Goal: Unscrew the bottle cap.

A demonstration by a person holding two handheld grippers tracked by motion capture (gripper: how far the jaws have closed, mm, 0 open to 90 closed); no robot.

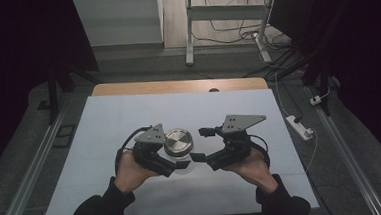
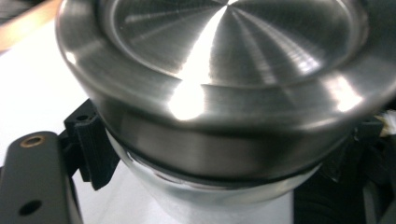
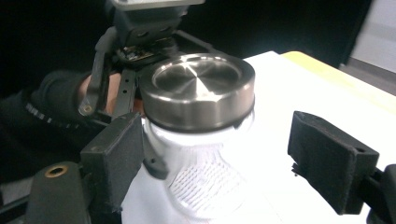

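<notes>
A small glass jar [image 1: 181, 163] with a brushed steel lid [image 1: 178, 142] stands in the middle of the white sheet. My left gripper [image 1: 174, 164] comes in from the left and is shut on the jar's glass body just under the lid [image 2: 224, 56], with one black jaw on each side of the jar [image 2: 219, 196]. My right gripper [image 1: 198, 157] reaches in from the right. In the right gripper view the jar [image 3: 205, 186] sits between the jaws of the right gripper [image 3: 219, 163]. One pad [image 3: 114, 154] lies against the glass and the other pad [image 3: 331, 163] stands a gap away.
The white sheet [image 1: 129, 116] covers most of a wooden table [image 1: 177, 86]. A white power strip [image 1: 300, 127] with cables lies on the floor at the right. Desk legs [image 1: 189, 32] and loose cables stand beyond the table's far edge.
</notes>
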